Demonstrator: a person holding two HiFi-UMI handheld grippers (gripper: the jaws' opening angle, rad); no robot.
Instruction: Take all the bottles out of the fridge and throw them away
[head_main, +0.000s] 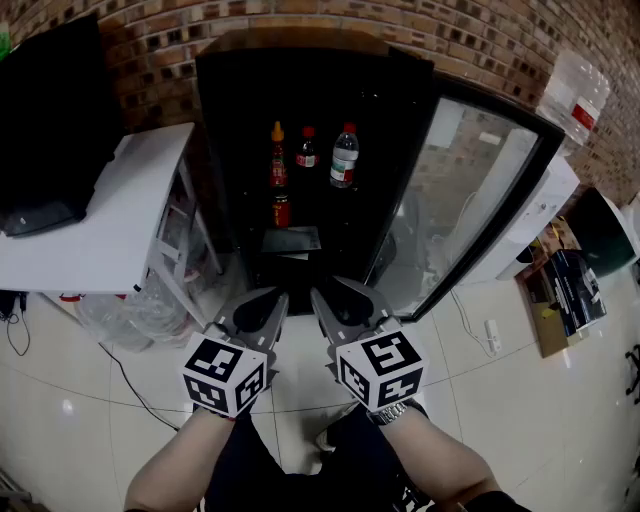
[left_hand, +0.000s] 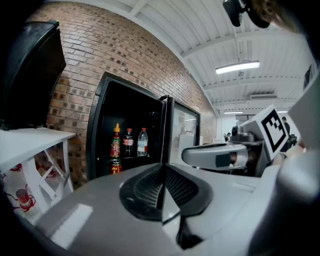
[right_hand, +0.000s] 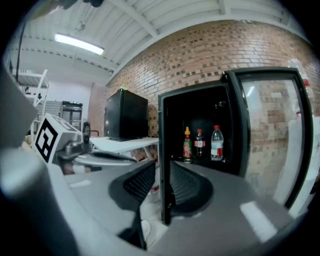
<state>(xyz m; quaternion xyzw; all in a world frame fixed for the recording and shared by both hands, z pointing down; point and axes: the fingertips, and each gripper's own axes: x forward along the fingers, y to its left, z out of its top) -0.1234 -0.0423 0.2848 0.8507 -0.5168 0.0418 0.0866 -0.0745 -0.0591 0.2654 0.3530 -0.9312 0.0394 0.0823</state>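
In the upper middle of the frame, the sauce bottle (head_main: 278, 155), dark bottle (head_main: 307, 148) and water bottle (head_main: 344, 157) stand upright in the open fridge (head_main: 215, 130), well apart from us. Our left tool (head_main: 272, 300) is pressed together. Our right tool (head_main: 326, 298) is slightly apart and empty, and the water bottle is nearest it.

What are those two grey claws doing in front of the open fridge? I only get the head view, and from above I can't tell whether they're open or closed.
Observer: The left gripper is closed. In its own view the jaws meet with nothing between them.
Operator: And the other one?
Observer: The right gripper has its jaws a little apart and empty. Only the front edge of the fridge shows through the gap, beyond them.
Operator: Is there anything overhead that I'm missing?
Observer: Yes, a lit strip light on a white ribbed ceiling.
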